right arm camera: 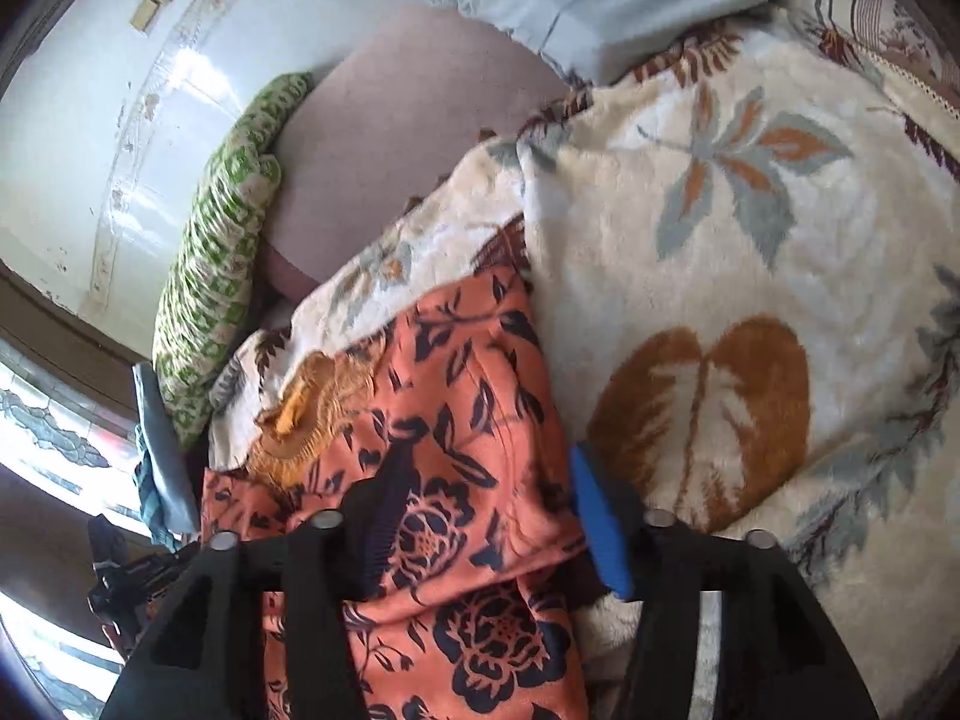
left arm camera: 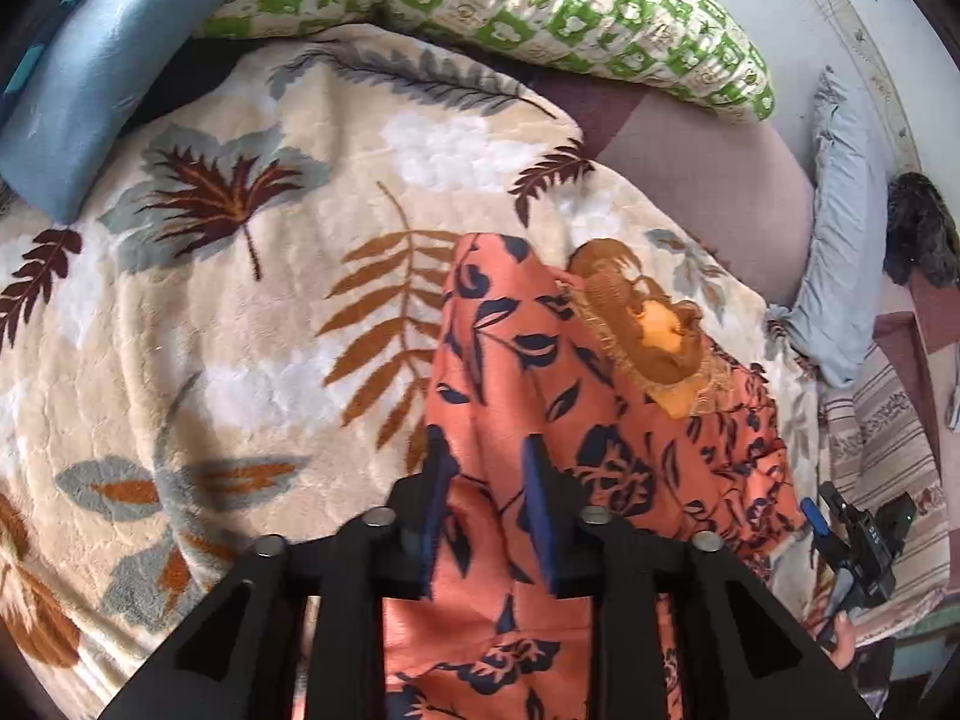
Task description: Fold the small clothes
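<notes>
A small coral garment (left arm camera: 528, 336) with a dark navy flower print lies on a cream leaf-patterned fleece blanket (left arm camera: 240, 300). Its mustard lace neckline (left arm camera: 636, 312) faces up at the far end. My left gripper (left arm camera: 487, 450) stands open over the garment's left side. The cloth lies slack between its blue pads, which do not press it. In the right wrist view the same garment (right arm camera: 456, 360) shows a folded right edge lying over the blanket (right arm camera: 690, 270). My right gripper (right arm camera: 489, 462) is open wide astride that fold, with its blue-padded finger (right arm camera: 600, 528) just off the cloth's edge.
A green-patterned pillow (left arm camera: 540, 0) and a blue bolster (left arm camera: 90, 90) lie at the far side. A pale blue pillow (left arm camera: 840, 228) lies to the right on a mauve sheet (left arm camera: 690, 168). The other hand-held gripper (left arm camera: 858, 546) shows at the right edge. A white wall (right arm camera: 90, 120) stands behind the bed.
</notes>
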`<state>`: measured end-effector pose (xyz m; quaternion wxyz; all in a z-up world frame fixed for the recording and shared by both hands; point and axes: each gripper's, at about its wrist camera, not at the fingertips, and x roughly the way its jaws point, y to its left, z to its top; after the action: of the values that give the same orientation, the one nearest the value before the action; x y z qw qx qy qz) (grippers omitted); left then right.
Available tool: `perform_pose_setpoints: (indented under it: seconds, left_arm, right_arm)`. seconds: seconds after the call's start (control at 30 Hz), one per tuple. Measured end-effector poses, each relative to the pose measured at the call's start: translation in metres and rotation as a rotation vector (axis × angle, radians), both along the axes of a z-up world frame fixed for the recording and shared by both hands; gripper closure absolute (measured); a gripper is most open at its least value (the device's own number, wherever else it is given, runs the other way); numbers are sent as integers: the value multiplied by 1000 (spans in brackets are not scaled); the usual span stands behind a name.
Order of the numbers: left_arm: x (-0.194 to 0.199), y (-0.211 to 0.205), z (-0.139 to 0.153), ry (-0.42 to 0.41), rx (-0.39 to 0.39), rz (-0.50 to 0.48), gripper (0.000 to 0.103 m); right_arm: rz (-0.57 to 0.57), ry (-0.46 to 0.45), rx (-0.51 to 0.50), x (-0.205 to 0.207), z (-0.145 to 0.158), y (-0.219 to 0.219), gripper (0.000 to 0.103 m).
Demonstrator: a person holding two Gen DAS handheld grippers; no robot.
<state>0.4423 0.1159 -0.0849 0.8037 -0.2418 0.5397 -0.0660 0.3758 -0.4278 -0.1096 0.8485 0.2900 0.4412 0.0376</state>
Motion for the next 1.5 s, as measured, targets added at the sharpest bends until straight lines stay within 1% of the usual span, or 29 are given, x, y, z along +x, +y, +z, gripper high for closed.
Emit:
perform_pose_setpoints:
  seconds: [0.07,0.13,0.2,0.23,0.27,0.3,0.33,0.37,0.43,0.5,0.57,0.67,0.73,0.77,0.8,0.9,0.93,0.97,1.0,1.03,1.1,1.17,1.2,1.23,1.27,1.3,1.33,1.43,1.5]
  left_arm:
    - [9,-7,3,-13,23,7,45]
    - [19,-18,0,-1,34,-8,45]
    - [28,-31,-12,52,23,-29,46]
    - [32,-40,-18,67,66,-30,54]
    - [34,-48,-21,71,119,-36,85]
    - [37,-53,-22,77,166,-38,95]
    - [35,-54,-20,65,178,-18,96]
    - [31,-51,-13,39,163,7,96]
    - [19,-38,4,-38,135,58,97]
    - [11,-24,14,-88,159,110,97]
    - [14,-12,5,-58,200,142,97]
    - [21,-2,-23,28,233,165,96]
    - [23,-2,-34,70,224,153,95]
    - [22,-1,-32,65,205,146,94]
    - [19,2,-26,50,183,141,94]
    - [5,11,1,-38,102,145,93]
    - [-1,15,8,-69,70,139,92]
    - [-9,14,15,-94,34,128,85]
    - [-17,14,20,-104,12,122,77]
    - [-27,12,23,-118,-9,117,73]
    - [-41,3,20,-115,-29,94,60]
    - [-53,-5,9,-82,-48,83,53]
    - [-56,-8,0,-54,-48,73,53]
    - [-56,-13,-8,-21,-39,65,53]
    - [-56,-15,-15,8,-32,65,55]
    - [-56,-16,-21,32,-34,73,55]
    - [-57,-16,-23,42,-49,80,55]
    - [-55,-13,-19,16,-72,109,55]
    - [-52,-13,-19,13,-56,117,53]
  right_arm:
    - [44,27,-31,18,-1,9,36]
    - [91,72,-72,36,-11,21,37]
    - [123,106,-127,47,-21,35,37]
    - [145,117,-166,49,-23,44,47]
    - [164,114,-239,50,-20,54,82]
    - [196,97,-287,51,-12,63,101]
    - [206,56,-312,48,0,69,99]
    - [206,-7,-310,42,18,71,99]
    - [179,-131,-240,32,51,65,99]
    - [132,-183,-199,31,64,57,99]
    - [103,-155,-211,40,52,52,99]
    - [52,-7,-229,53,0,42,100]
    - [42,97,-253,55,-32,35,100]
    - [34,127,-252,53,-39,31,100]
    - [24,118,-223,48,-38,26,99]
    - [50,14,-77,30,-13,22,88]
    - [77,4,-48,27,-8,25,70]
    - [91,3,-56,26,-5,30,49]
    - [95,9,-89,27,-5,35,46]
    - [109,15,-113,29,-7,40,46]
    - [114,46,-114,35,-17,47,46]
    - [115,85,-133,42,-32,54,46]
    - [119,107,-169,45,-39,60,47]
    - [132,124,-194,47,-43,65,52]
    - [148,119,-227,47,-42,70,75]
    - [171,109,-245,47,-37,75,91]
    - [179,83,-242,43,-29,75,97]
    - [135,-5,-203,24,-1,60,97]
    - [110,23,-182,17,-5,46,97]
